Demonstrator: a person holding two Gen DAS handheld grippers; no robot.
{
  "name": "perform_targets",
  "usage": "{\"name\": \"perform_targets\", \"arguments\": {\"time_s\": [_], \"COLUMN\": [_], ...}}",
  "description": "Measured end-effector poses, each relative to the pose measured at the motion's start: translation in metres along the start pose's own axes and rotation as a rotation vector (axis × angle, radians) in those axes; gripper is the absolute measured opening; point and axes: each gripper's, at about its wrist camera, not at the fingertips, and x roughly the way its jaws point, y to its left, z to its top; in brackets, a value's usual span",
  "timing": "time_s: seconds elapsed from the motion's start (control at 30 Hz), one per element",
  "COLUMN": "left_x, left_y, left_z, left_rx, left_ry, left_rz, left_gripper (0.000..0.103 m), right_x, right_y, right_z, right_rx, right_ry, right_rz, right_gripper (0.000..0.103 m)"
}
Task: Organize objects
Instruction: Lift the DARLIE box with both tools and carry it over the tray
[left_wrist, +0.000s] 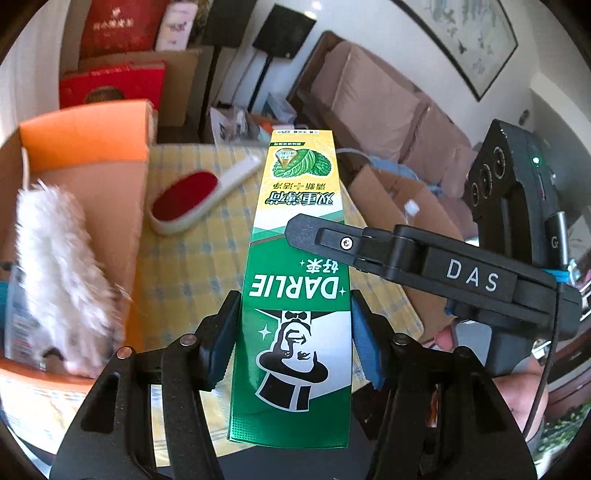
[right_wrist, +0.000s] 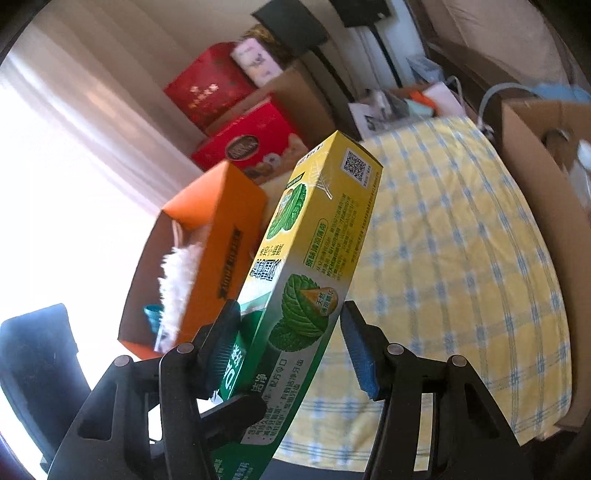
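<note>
My left gripper (left_wrist: 293, 332) is shut on a green and yellow Darlie toothpaste box (left_wrist: 295, 280), held lengthwise above the table. The box also shows in the right wrist view (right_wrist: 306, 266), lying between the fingers of my right gripper (right_wrist: 288, 343). Its left pad (right_wrist: 221, 343) is against the box, and its right pad (right_wrist: 360, 354) stands a little off it. The right gripper's finger (left_wrist: 332, 236) reaches across the box in the left wrist view. An orange cardboard box (left_wrist: 85, 147) on the left holds a white fluffy duster (left_wrist: 59, 273).
A red lint brush (left_wrist: 192, 199) with a white handle lies on the yellow checked tablecloth (left_wrist: 207, 258). An open brown carton (right_wrist: 535, 184) stands off the table's right side. Red gift boxes (right_wrist: 243, 147) and a sofa (left_wrist: 388, 110) are behind.
</note>
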Motion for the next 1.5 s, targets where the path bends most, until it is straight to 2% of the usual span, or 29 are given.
{"name": "perform_targets", "arguments": {"time_s": [0.33,0.67,1.03,1.5], "left_x": [-0.046,-0.059,-0.056,-0.025], "left_y": [0.042,0.088,0.119,0.144], "left_z": [0.033,0.044,0.05,0.048], "left_rx": [-0.059,-0.115,-0.163,-0.211], "left_ry": [-0.092,-0.114,-0.104,-0.042], "left_rz": [0.055,0.111,0.118,0.131], "left_gripper": [0.054,0.054,0.054,0.054], "right_x": [0.022,0.057,0.087,0.129], "right_y": [0.073,0.117,0.129,0.114], "right_z": [0.036,0.051,0.058,0.059], "right_rx": [-0.119,-0.17,-0.186,-0.163], "right_ry": [0.011,0.05,0.088,0.161], "right_rz": [0.056,0.093,0.09,0.058], "right_gripper": [0.058,0.057,0.057,0.057]}}
